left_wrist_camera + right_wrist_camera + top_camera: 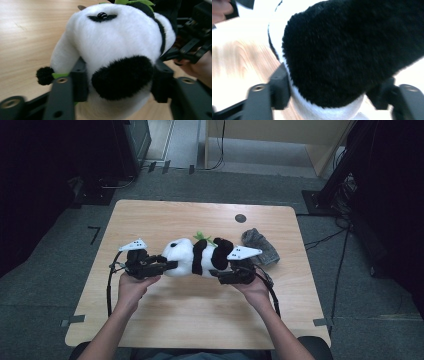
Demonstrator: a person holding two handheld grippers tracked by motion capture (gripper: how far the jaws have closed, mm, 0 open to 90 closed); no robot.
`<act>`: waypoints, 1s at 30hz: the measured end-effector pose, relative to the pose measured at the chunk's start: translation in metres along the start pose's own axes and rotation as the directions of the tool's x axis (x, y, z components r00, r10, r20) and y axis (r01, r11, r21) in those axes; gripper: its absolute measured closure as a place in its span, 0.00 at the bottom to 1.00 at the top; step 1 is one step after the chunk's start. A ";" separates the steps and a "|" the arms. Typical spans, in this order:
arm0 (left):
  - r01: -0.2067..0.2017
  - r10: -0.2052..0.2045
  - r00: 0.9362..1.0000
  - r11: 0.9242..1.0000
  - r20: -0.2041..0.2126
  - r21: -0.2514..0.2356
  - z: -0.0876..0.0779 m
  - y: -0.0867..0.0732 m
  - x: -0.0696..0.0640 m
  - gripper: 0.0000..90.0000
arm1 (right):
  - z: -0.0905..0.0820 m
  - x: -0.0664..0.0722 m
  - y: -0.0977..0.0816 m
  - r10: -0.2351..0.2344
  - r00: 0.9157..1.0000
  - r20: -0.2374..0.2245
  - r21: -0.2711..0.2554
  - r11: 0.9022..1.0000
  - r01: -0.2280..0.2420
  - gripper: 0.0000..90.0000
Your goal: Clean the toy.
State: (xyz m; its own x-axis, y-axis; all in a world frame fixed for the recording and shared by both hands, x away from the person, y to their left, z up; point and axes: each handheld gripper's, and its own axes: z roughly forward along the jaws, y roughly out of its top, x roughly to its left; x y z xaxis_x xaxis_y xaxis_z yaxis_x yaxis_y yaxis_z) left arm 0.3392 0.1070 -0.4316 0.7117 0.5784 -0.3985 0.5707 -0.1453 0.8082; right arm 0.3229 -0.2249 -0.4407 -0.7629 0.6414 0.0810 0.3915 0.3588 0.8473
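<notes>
Table: a light wooden top with rounded corners is seen across the middle of the high view, with a small dark round mark set near its far edge, right of centre.
Floor: grey carpet is seen all round the table; dark stands and cables are placed at the upper left and right of the frame.
Panda plush: a black and white toy is laid lengthwise at the centre of the table, between the two grippers, white end toward frame left, black end toward frame right. Green leaf trim is seen on its far side.
Grey cloth: a crumpled knitted piece is laid on the table just right of the panda's far end, close beside the right gripper; whether it touches the toy cannot be told.
Containers: no box, bowl or tray is seen on the table.
Left gripper: it is held at centre left of the high view. In the left gripper view its jaws are pressed against both sides of the panda's white end, beside a black patch; the toy is grasped.
Right gripper: it is held at centre right. In the right gripper view its jaws are set on either side of the black, white-edged end; the picture is blurred, and a firm clamp cannot be told.
</notes>
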 end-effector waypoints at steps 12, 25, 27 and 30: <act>-0.096 0.096 0.995 0.993 -0.008 -0.075 -0.006 -0.011 0.016 0.19 | -0.021 -0.019 0.006 0.092 0.995 0.043 0.013 0.996 -0.093 0.50; -0.268 0.265 0.963 0.962 -0.060 -0.056 0.014 -0.022 -0.007 0.15 | -0.037 -0.015 0.015 0.171 0.984 -0.046 -0.017 0.985 -0.172 0.50; -0.274 0.271 0.961 0.960 -0.059 -0.059 0.016 -0.023 -0.011 0.16 | -0.032 -0.013 0.014 0.188 0.979 -0.074 -0.006 0.982 -0.189 0.50; -0.252 0.251 0.967 0.967 -0.037 -0.034 0.019 -0.024 -0.007 0.16 | -0.031 -0.010 0.015 0.187 0.980 -0.071 -0.009 0.982 -0.188 0.50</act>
State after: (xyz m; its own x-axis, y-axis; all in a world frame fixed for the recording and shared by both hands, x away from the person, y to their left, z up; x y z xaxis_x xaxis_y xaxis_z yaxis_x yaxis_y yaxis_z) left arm 0.3281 0.0914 -0.4559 0.8164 0.5528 -0.1669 0.3588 -0.2592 0.8967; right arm 0.3205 -0.2474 -0.4124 -0.7107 0.6476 0.2747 0.5233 0.2258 0.8217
